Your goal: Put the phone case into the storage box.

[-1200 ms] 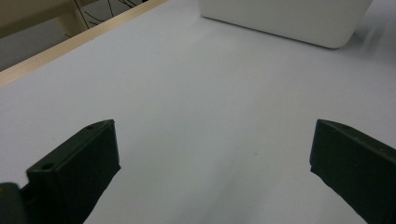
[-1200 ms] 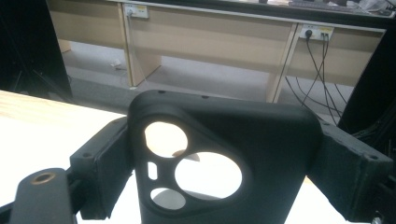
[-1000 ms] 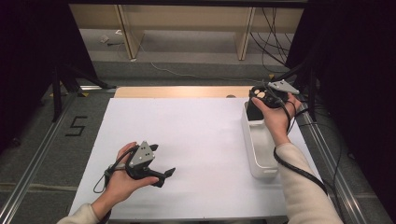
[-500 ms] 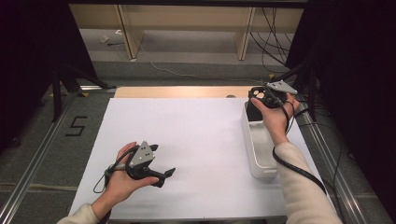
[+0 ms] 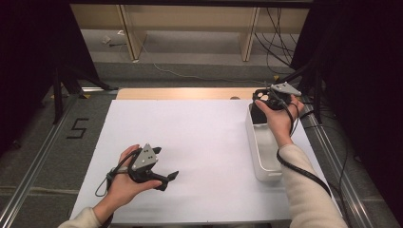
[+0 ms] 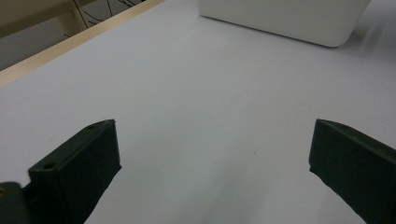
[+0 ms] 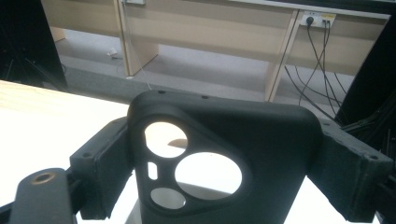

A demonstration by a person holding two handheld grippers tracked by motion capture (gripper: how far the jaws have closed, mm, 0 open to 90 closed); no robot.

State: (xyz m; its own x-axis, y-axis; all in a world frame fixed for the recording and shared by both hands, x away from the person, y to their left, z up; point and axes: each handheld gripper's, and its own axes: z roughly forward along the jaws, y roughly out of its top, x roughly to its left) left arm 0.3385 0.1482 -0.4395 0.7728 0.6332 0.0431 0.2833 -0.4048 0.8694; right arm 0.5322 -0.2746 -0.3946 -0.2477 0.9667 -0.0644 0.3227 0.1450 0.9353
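A black phone case with round camera cut-outs is held upright between the jaws of my right gripper, one jaw pressing on each side edge. From above, that gripper and the case hang over the far end of a white bin. My left gripper rests low over the white sheet at the front left. In the left gripper view its jaws stand wide apart, and the gripper has only bare sheet between them.
The long white bin lies along the sheet's right side. A wooden table edge runs behind the sheet. Metal rails flank the table, and shelving legs and cables stand on the floor beyond.
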